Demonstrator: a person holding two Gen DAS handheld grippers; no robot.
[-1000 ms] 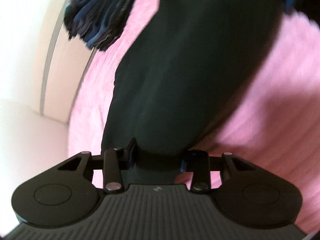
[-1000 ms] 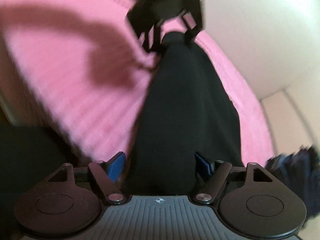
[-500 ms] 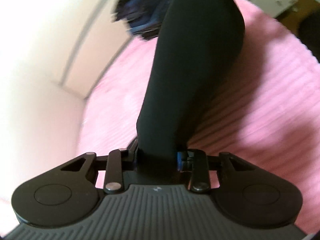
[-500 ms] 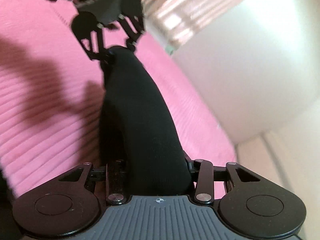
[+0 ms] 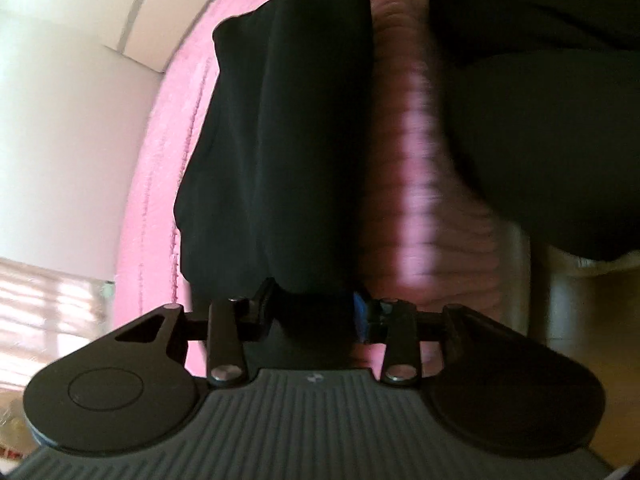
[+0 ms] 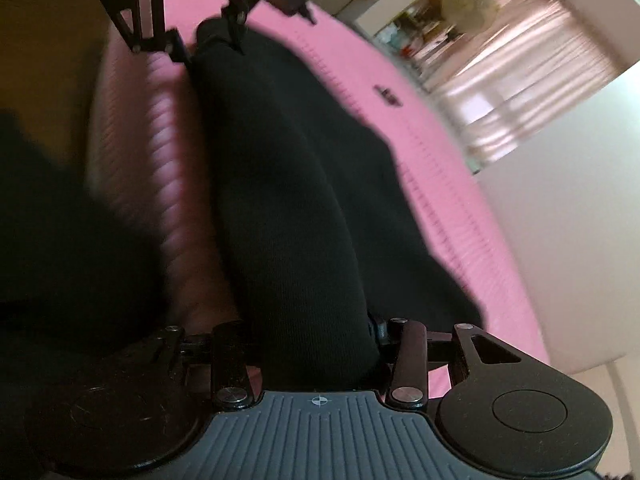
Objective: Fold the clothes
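I'm seeing a pink ribbed bedspread filling the middle, a plain white wall alongside it, and a window with sheer curtains glowing bright; cluttered shelves sit blurred beside that window, and wooden floor shows at the bed's edge

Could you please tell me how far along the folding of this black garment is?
Early to midway. Done: both ends are gripped, left gripper and right gripper each shut on the black garment. In hand: it hangs stretched between them over the pink bedspread. Left: laying it down folded.
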